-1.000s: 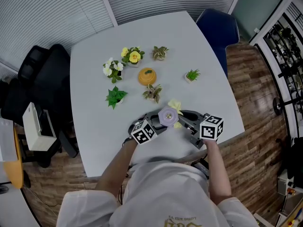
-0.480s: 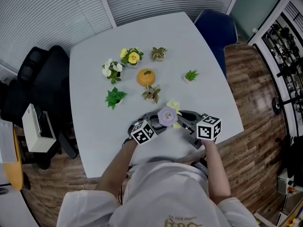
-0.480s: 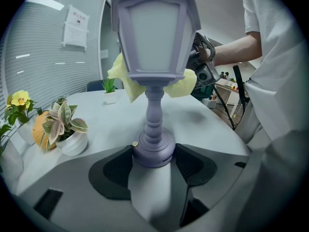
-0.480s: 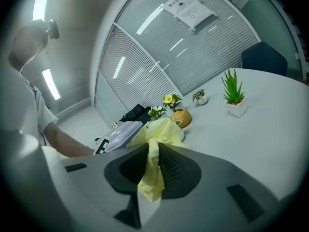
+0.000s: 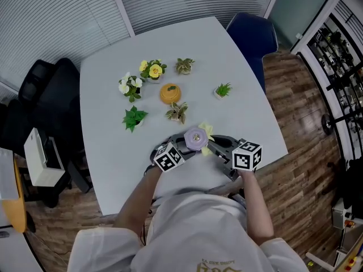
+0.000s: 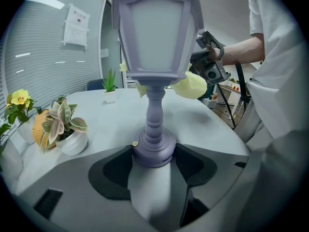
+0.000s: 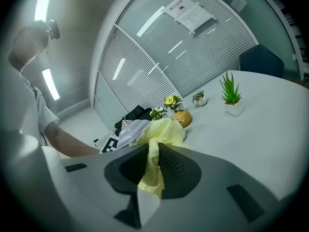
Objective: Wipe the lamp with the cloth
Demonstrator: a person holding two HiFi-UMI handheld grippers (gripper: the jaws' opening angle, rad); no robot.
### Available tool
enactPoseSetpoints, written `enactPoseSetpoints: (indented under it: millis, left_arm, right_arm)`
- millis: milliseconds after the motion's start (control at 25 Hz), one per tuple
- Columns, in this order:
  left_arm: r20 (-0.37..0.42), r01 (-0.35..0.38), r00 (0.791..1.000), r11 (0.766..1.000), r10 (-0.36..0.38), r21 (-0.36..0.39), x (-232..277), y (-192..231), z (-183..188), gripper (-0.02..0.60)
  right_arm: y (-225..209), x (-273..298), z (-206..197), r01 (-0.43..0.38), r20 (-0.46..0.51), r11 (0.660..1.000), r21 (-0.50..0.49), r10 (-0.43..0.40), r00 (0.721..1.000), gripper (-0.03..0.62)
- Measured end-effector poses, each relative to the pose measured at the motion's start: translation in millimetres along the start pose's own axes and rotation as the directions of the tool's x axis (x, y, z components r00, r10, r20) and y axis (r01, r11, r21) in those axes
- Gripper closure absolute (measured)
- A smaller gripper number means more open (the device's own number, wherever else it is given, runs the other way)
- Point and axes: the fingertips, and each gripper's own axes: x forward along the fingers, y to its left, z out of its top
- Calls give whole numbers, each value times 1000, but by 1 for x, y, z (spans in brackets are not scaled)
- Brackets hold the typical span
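maybe knocks the lamp (image 6: 154, 42) over by pushing too hard up high with the yellow cloth (image 7: 161, 129), pinched tight in the right gripper (image 7: 152, 170). stands near the table's (image 5: 241, 118) front edge, clamped at its round base by the left gripper (image 6: 154, 163). looks pale purple, like a lantern on a thin stem.
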Motion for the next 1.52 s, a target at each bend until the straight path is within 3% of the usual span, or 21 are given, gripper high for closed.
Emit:
enactPoseSetpoints:
  millis: [640, 1520]
  left_arm:
    - [-20, -28, 999, 999, 27, -33, 0, 0, -2, 298]
    - [-17, -37, 999, 999, 36, -37, 2, -1, -4, 298]
  right_arm:
    - [15, -9, -8, 94, -24, 996, -8, -94, 995, 525]
    - [39, -2, -18, 90, -42, 995, -38, -92, 995, 523]
